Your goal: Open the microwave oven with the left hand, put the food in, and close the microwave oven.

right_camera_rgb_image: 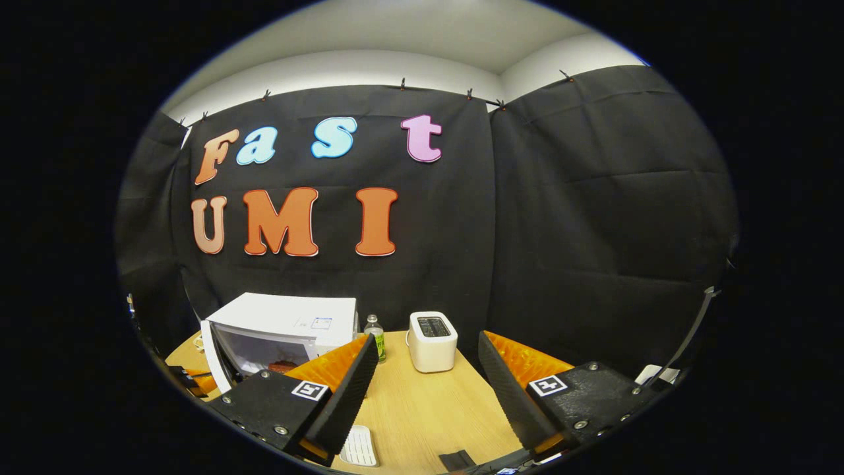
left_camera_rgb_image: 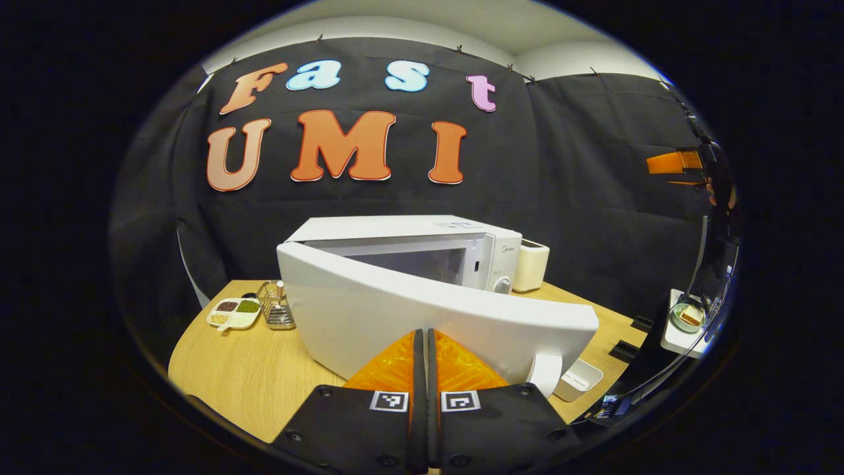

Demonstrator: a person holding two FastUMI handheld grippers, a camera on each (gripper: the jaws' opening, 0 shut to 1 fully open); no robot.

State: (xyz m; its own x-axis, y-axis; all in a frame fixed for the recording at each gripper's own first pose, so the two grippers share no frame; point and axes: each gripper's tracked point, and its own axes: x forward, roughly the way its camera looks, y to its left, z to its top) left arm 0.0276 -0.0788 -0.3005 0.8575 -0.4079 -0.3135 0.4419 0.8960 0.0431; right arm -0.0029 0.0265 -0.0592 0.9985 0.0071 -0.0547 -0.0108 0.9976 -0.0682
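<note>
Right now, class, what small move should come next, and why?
Probably move the right hand-held gripper toward the dish of food on the side stand. The microwave door already stands open, that gripper is open and holds nothing, and the food sits outside the oven.

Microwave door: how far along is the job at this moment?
Done: the microwave door stands open, and something reddish sits inside the microwave. In hand: the shut left gripper is at the door's outer face. The right gripper is open, empty. Left: closing the door.
</note>
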